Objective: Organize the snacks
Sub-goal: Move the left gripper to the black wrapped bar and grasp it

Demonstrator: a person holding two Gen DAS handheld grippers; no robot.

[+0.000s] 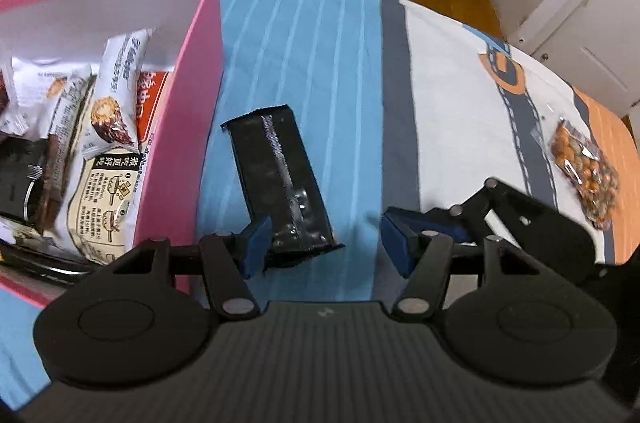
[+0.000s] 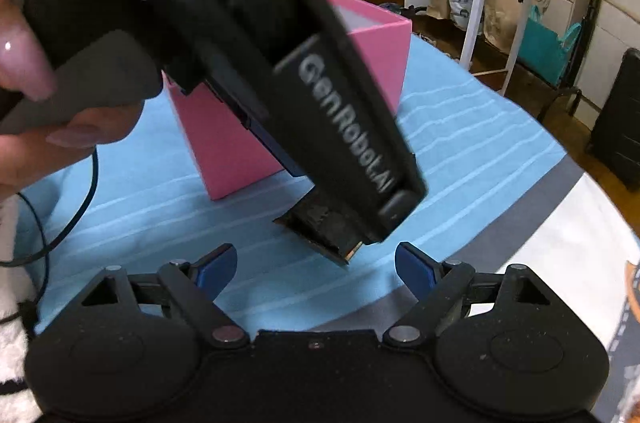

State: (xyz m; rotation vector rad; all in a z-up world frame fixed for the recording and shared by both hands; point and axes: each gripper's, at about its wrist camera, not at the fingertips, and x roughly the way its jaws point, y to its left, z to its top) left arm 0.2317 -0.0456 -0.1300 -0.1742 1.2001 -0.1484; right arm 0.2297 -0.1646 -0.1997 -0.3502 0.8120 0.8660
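A black snack packet (image 1: 280, 175) lies on the blue striped cloth just right of the pink box (image 1: 188, 127). My left gripper (image 1: 324, 243) is open, its jaws spread around the packet's near end, the left pad (image 1: 256, 239) touching its corner. The pink box holds several snack packets (image 1: 108, 111). A clear bag of orange nuts (image 1: 584, 171) lies at the far right. In the right wrist view my right gripper (image 2: 316, 271) is open and empty. The left gripper's body (image 2: 280, 63) fills that view, with the black packet's end (image 2: 324, 231) under it and the pink box (image 2: 224, 143) behind.
The cloth (image 1: 460, 103) turns white, grey and orange to the right. A black cable (image 2: 60, 223) hangs at the left by the hand. Furniture, bags and a white rack (image 2: 480, 15) stand beyond the surface's edge.
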